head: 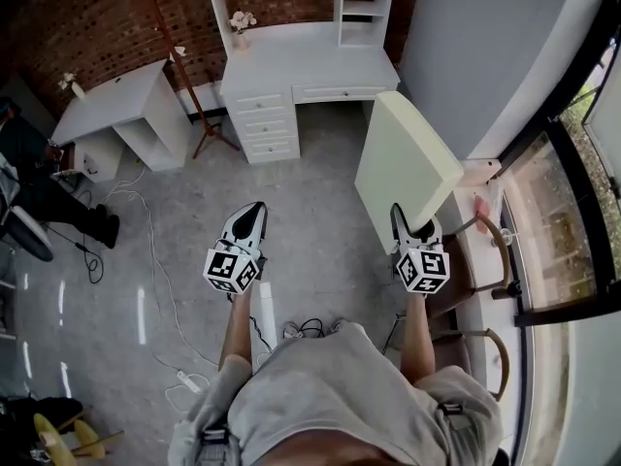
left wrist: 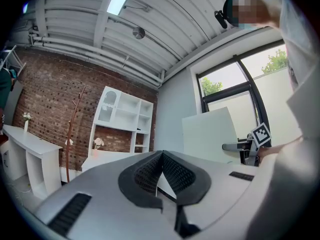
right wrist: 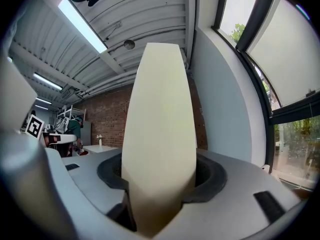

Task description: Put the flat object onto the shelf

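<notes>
Right gripper [head: 415, 229]: I have it clamped on the cream flat panel [head: 406, 158], which stands on edge.
Left gripper [head: 250, 214]: jaws together, empty.
Room: open floor [head: 320, 231] ahead to the white shelf desk [head: 301, 66]; wall [head: 475, 56] close on the right.

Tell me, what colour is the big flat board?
Pale cream; the flat board shows best in the head view.

A red brick wall [head: 87, 27] spans 10 to 12 o'clock. Before it, at 10 o'clock, stands a small white desk [head: 126, 105] with a vase of pale flowers [head: 70, 83] on its far corner. Just right of the desk, at 11 o'clock, is a wooden coat stand [head: 207, 136]. At 8 o'clock a power strip [head: 186, 382] lies on the grey floor [head: 320, 231]. A black-framed window [head: 572, 163] fills 3 o'clock.
</notes>
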